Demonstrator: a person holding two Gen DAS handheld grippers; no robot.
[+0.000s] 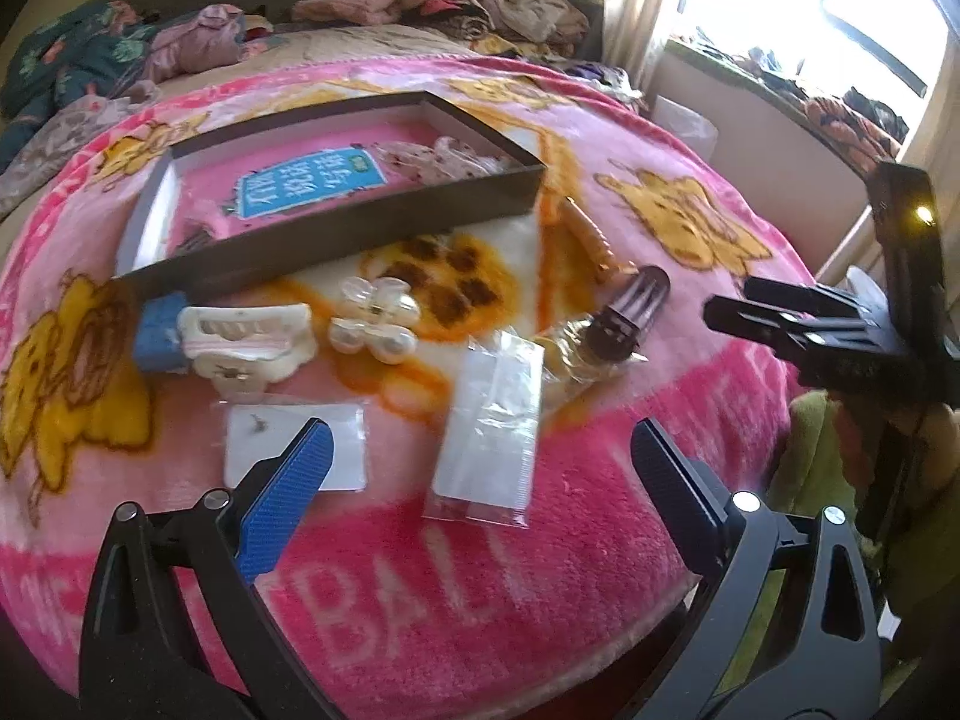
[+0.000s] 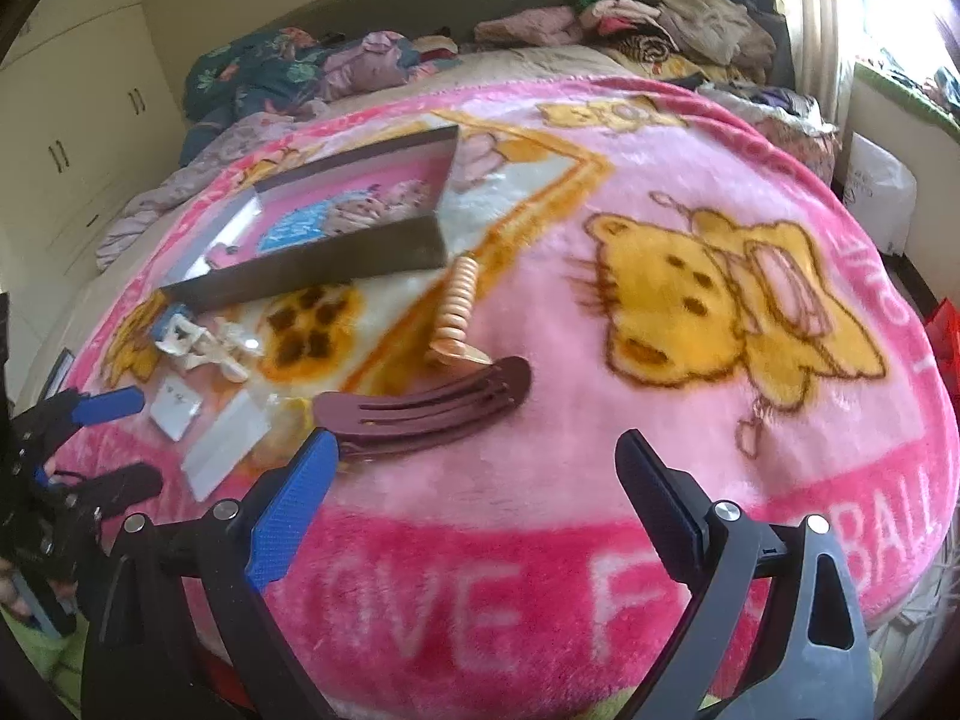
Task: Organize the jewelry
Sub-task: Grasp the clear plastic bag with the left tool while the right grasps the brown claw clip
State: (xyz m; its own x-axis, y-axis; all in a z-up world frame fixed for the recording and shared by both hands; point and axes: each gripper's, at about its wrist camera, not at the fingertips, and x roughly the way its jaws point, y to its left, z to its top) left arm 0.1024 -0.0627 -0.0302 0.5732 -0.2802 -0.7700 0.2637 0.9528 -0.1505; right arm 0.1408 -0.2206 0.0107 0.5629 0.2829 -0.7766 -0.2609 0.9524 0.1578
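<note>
- A shallow dark brown rectangular box (image 1: 336, 234) with a white inner wall lies open on a fluffy pink cartoon-print blanket (image 1: 540, 540) spread over a bed. Every place below is given relative to this box.
- Inside the box, a pink card with a blue label lies flat, with pale speckled items toward its far right corner.
- Just in front of the box's near wall, at its left end, sits a cream plastic claw hair clip (image 1: 246, 342), and beside that a white pearl-bead flower clip (image 1: 372, 321).
- By the box's right corner lies a peach ribbed hair clip (image 2: 457, 306).
- Farther forward and right of the box lies a dark maroon curved hair comb (image 2: 426, 411).
- In front of the box, nearer the camera, lie a white earring card (image 1: 294, 450) and a clear plastic zip bag (image 1: 489, 414).
- The left gripper (image 1: 480, 492) hovers over the bag, jaws spread wide, holding nothing.
- The right gripper (image 2: 474, 501) hovers near the maroon comb, jaws likewise apart and empty.
</note>
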